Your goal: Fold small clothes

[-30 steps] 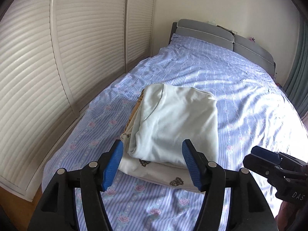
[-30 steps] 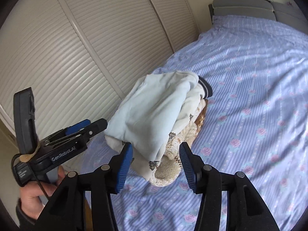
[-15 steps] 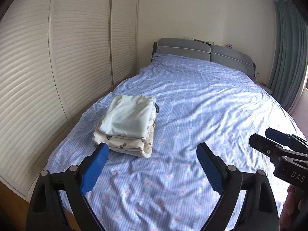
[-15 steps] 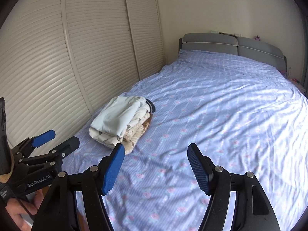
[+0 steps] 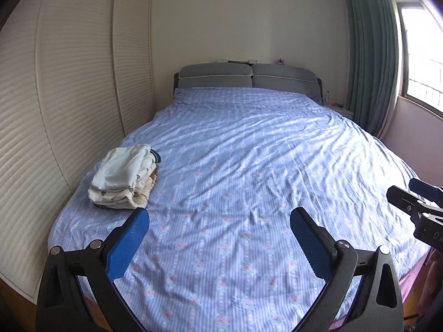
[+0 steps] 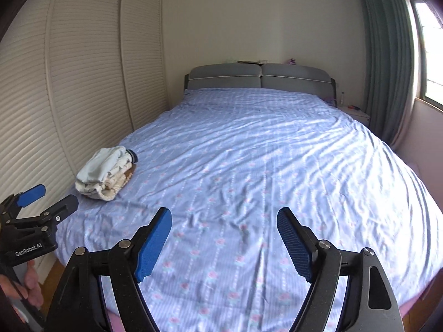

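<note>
One stack of folded clothes (image 5: 126, 178) sits on the bed (image 5: 249, 166), near its left edge by the slatted wardrobe doors (image 5: 69, 96). Pale mint piece on top, cream printed pieces under it, a dark cuff poking out on the headboard side. Edges look reasonably squared from my feed, though the right wrist view shows the lower layers bulging a bit at the near end.

Left gripper (image 5: 218, 238): jaws opening, blue pads wide apart, nothing between them but sheet. Right gripper (image 6: 224, 238): jaws opening too, also nothing between them. Neither is touching the stack; both are well apart from it, pointing down over the bare middle of the sheet. Each gripper is visible at the edge of the other's view, with a hand (image 6: 30, 287) on the left one's handle.

Progress read: the stack looks finished and placed. I see no loose or unfolded garment anywhere on the bed in either view. So either the batch is done, or the next piece is out of frame; I can't tell which from here.

If more is coming, the open centre of the sheet is the obvious work area.
</note>
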### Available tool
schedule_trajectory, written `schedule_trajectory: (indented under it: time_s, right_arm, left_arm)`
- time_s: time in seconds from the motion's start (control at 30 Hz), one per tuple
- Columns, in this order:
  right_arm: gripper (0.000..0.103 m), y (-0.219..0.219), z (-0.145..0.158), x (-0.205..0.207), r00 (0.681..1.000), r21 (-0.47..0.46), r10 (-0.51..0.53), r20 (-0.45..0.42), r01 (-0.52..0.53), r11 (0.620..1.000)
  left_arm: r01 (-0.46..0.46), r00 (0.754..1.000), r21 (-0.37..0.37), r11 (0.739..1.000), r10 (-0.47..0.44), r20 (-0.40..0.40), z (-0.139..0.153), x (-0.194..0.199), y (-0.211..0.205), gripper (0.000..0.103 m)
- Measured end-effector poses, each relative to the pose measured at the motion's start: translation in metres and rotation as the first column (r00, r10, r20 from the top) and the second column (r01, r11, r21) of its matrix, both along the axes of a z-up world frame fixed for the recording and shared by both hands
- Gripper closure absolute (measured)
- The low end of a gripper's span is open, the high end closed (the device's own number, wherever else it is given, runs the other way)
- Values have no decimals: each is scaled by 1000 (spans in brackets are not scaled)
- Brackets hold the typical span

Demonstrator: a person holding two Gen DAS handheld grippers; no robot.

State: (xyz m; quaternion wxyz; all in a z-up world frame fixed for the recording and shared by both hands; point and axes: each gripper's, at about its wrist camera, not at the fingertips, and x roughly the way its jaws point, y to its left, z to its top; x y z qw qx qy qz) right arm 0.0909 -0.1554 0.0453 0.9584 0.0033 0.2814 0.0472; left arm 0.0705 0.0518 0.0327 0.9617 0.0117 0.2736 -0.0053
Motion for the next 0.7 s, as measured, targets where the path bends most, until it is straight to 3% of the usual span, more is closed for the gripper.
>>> schedule_trajectory:
  time_s: [0.27, 0.7]
  right_arm:
    - [24, -64, -4, -46, 994, 0, -107, 4, 107, 994]
    - [24, -83, -18, -54, 986, 4, -164, -6, 164, 986]
  left_arm:
    - [59, 998, 14, 998, -59, -13, -7, -23, -47, 0]
    - [49, 998, 48, 998, -48, -38, -18, -29, -56, 0]
